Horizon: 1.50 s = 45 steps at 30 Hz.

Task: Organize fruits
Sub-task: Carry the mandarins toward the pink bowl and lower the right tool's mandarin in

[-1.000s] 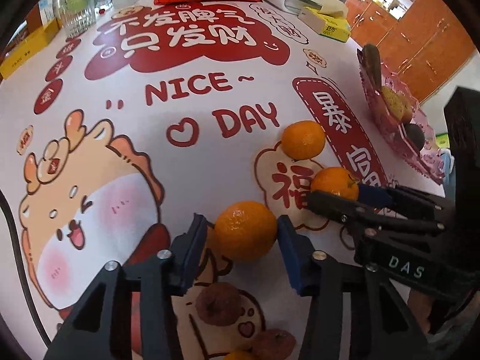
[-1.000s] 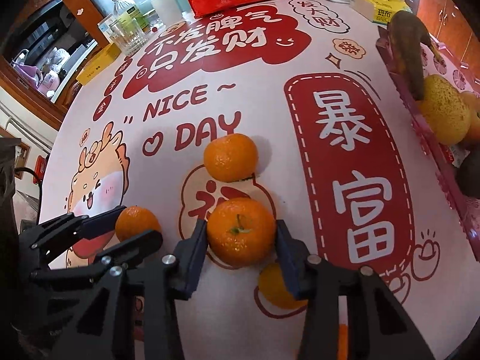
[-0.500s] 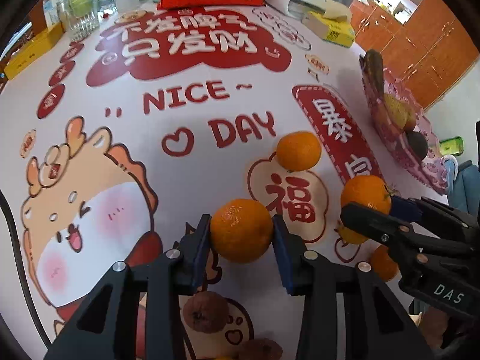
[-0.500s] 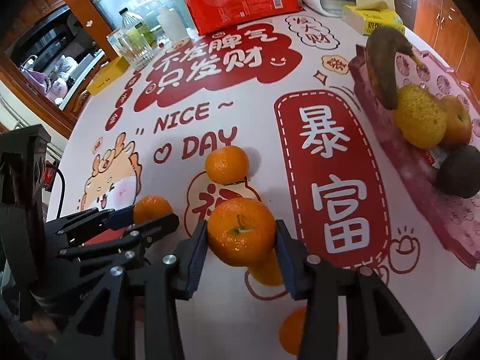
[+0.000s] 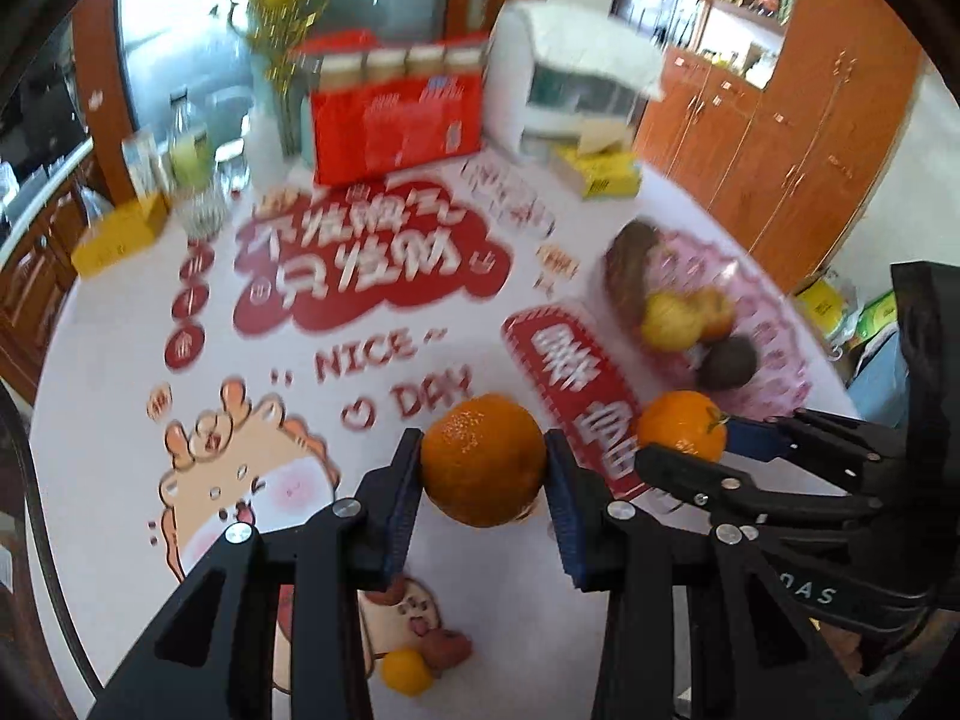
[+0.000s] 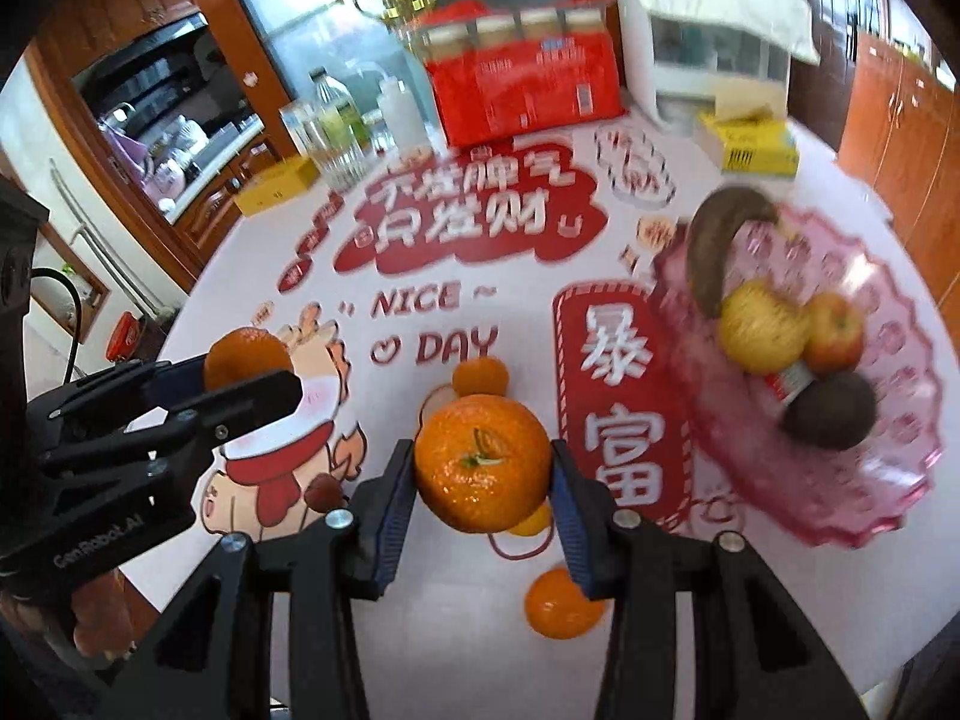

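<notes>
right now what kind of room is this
Probably a home dining room or kitchen: a table with a festive printed cloth, wooden cabinets, a pink fruit tray and drink bottles.

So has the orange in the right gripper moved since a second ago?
Yes. The orange in the right gripper has been lifted off the tablecloth; the fruit it sat beside now lies below, and the pink tray is closer.
</notes>
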Each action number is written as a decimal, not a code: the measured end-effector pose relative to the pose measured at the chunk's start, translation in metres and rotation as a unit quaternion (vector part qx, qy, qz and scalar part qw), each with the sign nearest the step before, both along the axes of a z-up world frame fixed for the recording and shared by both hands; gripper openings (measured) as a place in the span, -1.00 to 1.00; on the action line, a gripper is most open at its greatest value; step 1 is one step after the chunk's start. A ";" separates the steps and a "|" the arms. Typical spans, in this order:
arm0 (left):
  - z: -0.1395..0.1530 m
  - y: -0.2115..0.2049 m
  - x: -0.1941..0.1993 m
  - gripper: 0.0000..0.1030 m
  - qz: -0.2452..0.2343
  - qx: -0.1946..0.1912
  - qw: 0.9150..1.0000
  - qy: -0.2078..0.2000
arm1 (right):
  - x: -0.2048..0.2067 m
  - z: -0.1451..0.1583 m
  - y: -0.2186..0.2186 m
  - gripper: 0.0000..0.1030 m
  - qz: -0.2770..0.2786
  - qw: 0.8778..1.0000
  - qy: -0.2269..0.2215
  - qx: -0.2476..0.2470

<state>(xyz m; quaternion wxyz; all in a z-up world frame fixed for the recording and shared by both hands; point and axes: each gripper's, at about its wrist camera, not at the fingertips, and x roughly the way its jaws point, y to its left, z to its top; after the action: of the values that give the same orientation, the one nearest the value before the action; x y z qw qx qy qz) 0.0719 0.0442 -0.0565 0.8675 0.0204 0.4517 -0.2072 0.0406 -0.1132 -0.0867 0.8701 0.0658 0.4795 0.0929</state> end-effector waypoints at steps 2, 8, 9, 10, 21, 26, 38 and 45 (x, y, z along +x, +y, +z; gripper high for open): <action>0.020 -0.011 -0.008 -0.26 -0.006 -0.007 1.000 -0.018 | -0.006 0.017 -0.008 -0.16 0.001 1.000 -0.019 -0.005; 0.065 -0.056 -0.026 -0.26 -0.032 -0.017 0.997 -0.070 | -0.026 0.060 -0.043 -0.16 -0.005 0.997 -0.072 -0.021; 0.071 -0.065 -0.029 -0.26 -0.036 -0.017 0.996 -0.077 | -0.029 0.066 -0.050 -0.16 -0.009 0.996 -0.080 -0.026; 0.076 -0.075 -0.031 -0.26 -0.041 -0.018 0.995 -0.084 | -0.031 0.070 -0.058 -0.16 -0.012 0.996 -0.087 -0.029; 0.061 -0.173 -0.030 -0.26 -0.062 -0.011 0.995 -0.078 | -0.042 0.074 -0.153 -0.16 -0.064 0.993 -0.089 -0.051; 0.041 -0.204 -0.026 -0.26 -0.064 0.002 0.996 -0.059 | -0.041 0.063 -0.191 -0.16 -0.082 0.992 -0.079 -0.052; -0.024 -0.242 0.003 -0.26 -0.041 0.033 0.999 0.001 | -0.020 0.008 -0.243 -0.16 -0.104 0.993 -0.020 -0.049; -0.060 -0.249 0.016 -0.26 -0.032 0.052 0.997 0.036 | -0.005 -0.019 -0.246 -0.15 -0.093 0.995 0.010 -0.046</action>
<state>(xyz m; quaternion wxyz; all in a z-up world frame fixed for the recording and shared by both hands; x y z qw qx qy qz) 0.0881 -0.2052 -0.1162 0.8413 0.0728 0.4919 -0.2119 0.0351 -0.3594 -0.1052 0.8721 0.0711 0.4841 -0.0114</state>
